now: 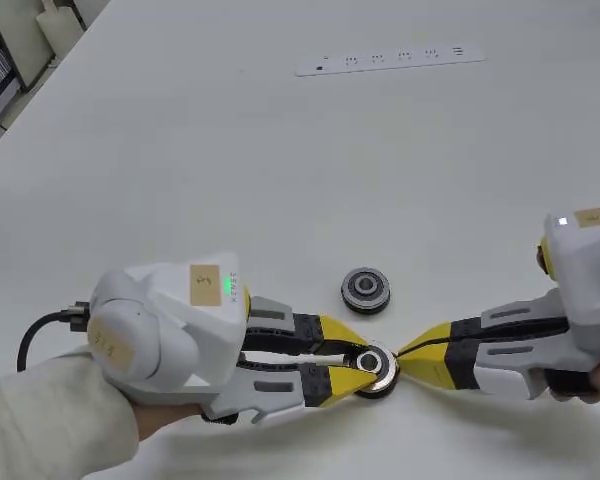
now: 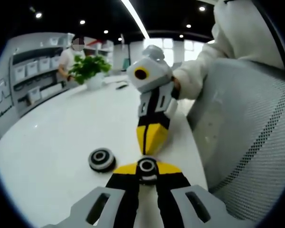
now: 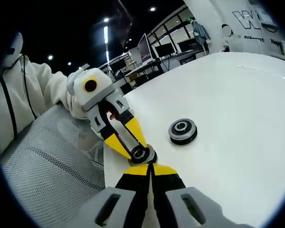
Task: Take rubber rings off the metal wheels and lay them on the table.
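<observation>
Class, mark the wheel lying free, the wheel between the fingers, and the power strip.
free wheel [image 1: 365,289]: head view, centre hub.
gripped wheel [image 1: 373,364]: head view, metal face.
power strip [image 1: 390,60]: head view, mid-length.

White power strip [image 1: 390,60] lying flat, far side. Potted green plant [image 2: 89,71] beside shelves of bins [image 2: 31,76]. Grey mesh chair back [image 2: 247,133]. Monitors [image 3: 145,47], perhaps three, background.

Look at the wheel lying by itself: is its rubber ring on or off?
On. The lone wheel lies flat on the table, and a black rubber ring wraps its metal middle.
</observation>
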A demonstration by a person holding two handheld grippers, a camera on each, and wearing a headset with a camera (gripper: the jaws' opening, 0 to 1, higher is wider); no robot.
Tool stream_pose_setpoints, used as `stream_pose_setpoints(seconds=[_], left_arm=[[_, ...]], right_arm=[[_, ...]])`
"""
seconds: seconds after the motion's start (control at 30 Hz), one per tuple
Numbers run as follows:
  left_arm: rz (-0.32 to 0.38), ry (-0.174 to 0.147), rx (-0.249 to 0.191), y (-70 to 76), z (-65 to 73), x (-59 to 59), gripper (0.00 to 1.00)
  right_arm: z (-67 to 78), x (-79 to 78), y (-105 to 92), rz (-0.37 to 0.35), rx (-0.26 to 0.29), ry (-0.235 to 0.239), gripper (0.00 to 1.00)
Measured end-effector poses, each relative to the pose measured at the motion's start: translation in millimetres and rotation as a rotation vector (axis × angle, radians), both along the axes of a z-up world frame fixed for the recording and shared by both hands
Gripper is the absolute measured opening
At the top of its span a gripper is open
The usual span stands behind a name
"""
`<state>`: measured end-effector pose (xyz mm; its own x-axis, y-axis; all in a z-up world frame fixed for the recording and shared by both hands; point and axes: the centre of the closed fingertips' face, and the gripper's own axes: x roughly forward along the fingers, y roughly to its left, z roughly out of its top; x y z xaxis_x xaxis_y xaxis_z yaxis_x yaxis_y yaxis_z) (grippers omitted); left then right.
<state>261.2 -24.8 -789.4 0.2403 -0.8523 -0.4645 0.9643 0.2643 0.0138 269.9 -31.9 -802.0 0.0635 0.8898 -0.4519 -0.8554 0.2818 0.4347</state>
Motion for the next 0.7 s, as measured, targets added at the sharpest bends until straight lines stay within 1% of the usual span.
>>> stream_pose_setpoints(seconds=[0.1, 0.2, 0.27, 0.7], left_arm=[[-0.001, -0.001, 0.001, 0.0, -0.1, 0.1, 0.13], [-0.001, -0.001, 0.002, -0.4, 0.2, 0.1, 0.13], [-0.002, -0.002, 0.002, -0.4, 0.1, 0.2, 0.13], [-0.006, -0.005, 0.006, -0.1, -0.1, 0.8, 0.13]], right_arm=[[4.5, 0.1, 1.5, -0.016, 0.027, 0.027, 0.00], [4.7, -0.8, 2.8, -0.014, 0.025, 0.025, 0.00], [5.7, -1.1, 3.4, -0.017, 0.029, 0.032, 0.00], [9.5, -2.9, 6.1, -0.021, 0.034, 0.040, 0.00]])
